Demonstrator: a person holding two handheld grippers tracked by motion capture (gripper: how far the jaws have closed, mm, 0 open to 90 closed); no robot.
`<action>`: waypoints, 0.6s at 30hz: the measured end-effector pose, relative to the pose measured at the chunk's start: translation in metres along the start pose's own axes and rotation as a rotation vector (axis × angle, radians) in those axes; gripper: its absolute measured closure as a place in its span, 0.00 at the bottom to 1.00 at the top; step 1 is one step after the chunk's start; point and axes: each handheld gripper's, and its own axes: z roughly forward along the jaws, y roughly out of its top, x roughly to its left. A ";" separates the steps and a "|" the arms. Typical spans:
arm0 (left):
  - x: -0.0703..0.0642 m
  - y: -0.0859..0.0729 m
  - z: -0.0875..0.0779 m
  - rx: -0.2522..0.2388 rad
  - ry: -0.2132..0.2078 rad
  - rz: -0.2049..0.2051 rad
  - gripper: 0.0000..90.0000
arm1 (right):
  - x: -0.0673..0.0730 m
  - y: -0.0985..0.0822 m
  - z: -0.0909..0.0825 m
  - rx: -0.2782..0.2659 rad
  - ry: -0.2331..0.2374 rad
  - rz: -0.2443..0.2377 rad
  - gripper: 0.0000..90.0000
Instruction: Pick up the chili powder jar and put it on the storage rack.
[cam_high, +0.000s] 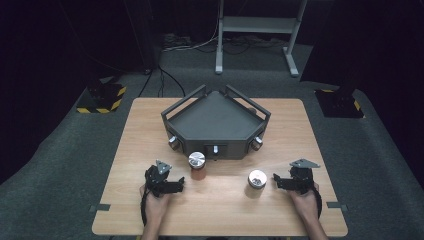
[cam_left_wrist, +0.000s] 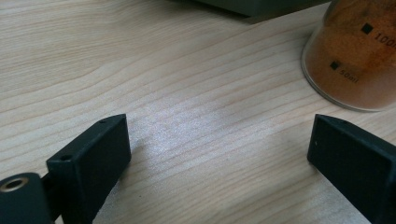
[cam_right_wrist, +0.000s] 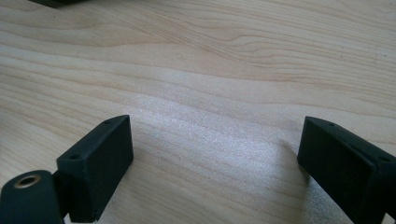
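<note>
**2 grippers rest wide apart on the table, 2 jars between them**

A wooden table (cam_high: 150, 125) stands on grey carpet. At its far middle sits a dark grey tray (cam_high: 215, 120) with angled sides, raised rails and round knobs along its front faces.

In the high view, the left gripper (cam_high: 181, 183) lies on the near left part of the table, held by the person's left hand (cam_high: 156, 200), its jaws pointing right toward the middle. The right gripper (cam_high: 274, 180) lies on the near right part, held by the right hand (cam_high: 305, 200), its jaws pointing left. A grey three-cornered plate tops each one.

Between them stand 2 jars with silver lids. The jar of orange-brown powder (cam_high: 197, 165) stands just in front of the tray's front face, up and to the right of the left gripper. The second jar (cam_high: 257, 181) stands just left of the right gripper's jaws, well apart from the first.

In the left gripper view, the 2 black jaws stand wide apart with bare wood between them; the powder jar (cam_left_wrist: 357, 56) is at the upper right, beyond the right-hand jaw, showing printed volume marks on its clear wall.

In the right gripper view, the jaws also stand wide apart over bare wood, gripping nothing.
</note>
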 end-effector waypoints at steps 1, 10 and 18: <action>0.000 0.000 0.000 0.000 0.000 0.000 0.07 | 0.000 0.000 0.000 0.000 0.000 0.000 0.11; -0.001 -0.001 -0.001 -0.003 0.005 -0.003 0.07 | 0.000 0.000 0.000 0.000 0.000 0.000 0.11; -0.001 -0.001 -0.001 -0.002 0.005 -0.003 0.07 | 0.000 0.000 0.000 0.000 0.000 0.000 0.11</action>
